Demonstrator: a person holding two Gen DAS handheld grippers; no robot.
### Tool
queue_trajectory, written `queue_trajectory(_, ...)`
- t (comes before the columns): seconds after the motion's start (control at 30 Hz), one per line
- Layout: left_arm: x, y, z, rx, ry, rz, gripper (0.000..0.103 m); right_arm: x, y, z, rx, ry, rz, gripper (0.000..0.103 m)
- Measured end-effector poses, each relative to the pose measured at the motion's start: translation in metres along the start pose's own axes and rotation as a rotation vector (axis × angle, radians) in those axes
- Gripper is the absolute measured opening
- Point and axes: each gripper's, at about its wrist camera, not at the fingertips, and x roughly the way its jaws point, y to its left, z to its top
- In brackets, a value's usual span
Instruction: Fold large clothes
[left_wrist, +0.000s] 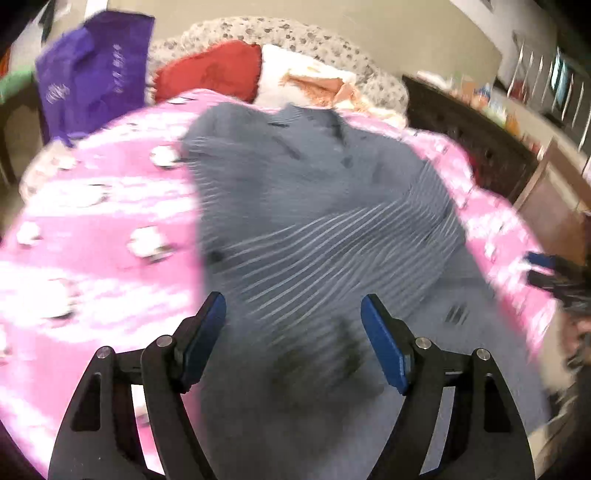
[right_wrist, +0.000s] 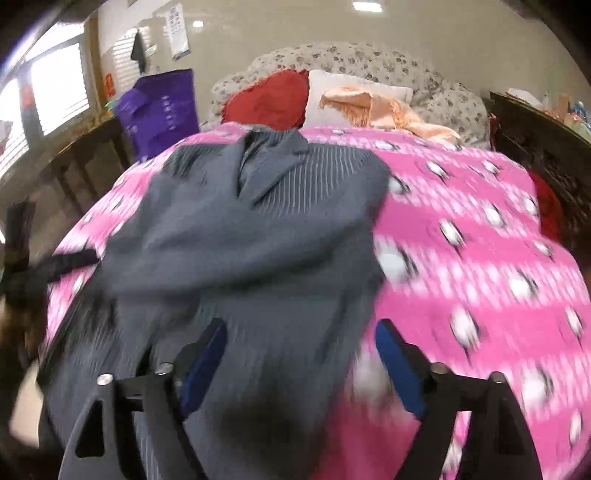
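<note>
A large grey pin-striped garment with a collar (left_wrist: 314, 192) lies spread on a pink patterned bedspread (left_wrist: 92, 221), its collar toward the pillows. One side looks folded across the body. My left gripper (left_wrist: 292, 299) hangs open above the garment's lower part, with nothing between its blue pads. In the right wrist view the same garment (right_wrist: 258, 229) covers the left half of the bedspread (right_wrist: 480, 258). My right gripper (right_wrist: 300, 325) is open over the garment's right edge and grips no cloth. Both views are blurred.
At the head of the bed are a red pillow (right_wrist: 269, 99), a white pillow with a peach fringed cloth (right_wrist: 373, 107), and a floral quilt (right_wrist: 369, 62). A purple bag (right_wrist: 159, 114) stands at the left. Dark wooden furniture (left_wrist: 472, 147) flanks the right side.
</note>
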Motion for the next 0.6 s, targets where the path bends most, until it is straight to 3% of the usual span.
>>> queue_trajectory(0.1,-0.016,0.028,-0.036,0.007,0.036,0.073,0.076,-0.021,-0.002,-0.059,0.014,0.047,0.023,0.083)
queue_trajectory(0.23,-0.022,0.046,-0.088,-0.023,0.124,0.049,0.076,-0.022,0.002,-0.119,0.088,0.086,0.117,0.083)
queue_trajectory(0.3,-0.031,0.044,-0.106,-0.018,0.113,0.013,0.076,-0.013,0.005,-0.142,0.137,0.104,0.188,0.083)
queue_trajectory(0.4,-0.040,0.033,-0.120,0.004,0.105,-0.084,0.076,-0.010,0.009,-0.154,0.161,0.046,0.259,0.084)
queue_trajectory(0.47,-0.040,0.025,-0.123,0.023,0.109,-0.145,0.079,-0.007,0.005,-0.151,0.189,0.018,0.358,0.083)
queue_trajectory(0.6,-0.027,0.014,-0.111,0.057,0.108,-0.151,0.088,0.007,-0.002,-0.136,0.246,-0.030,0.489,0.083)
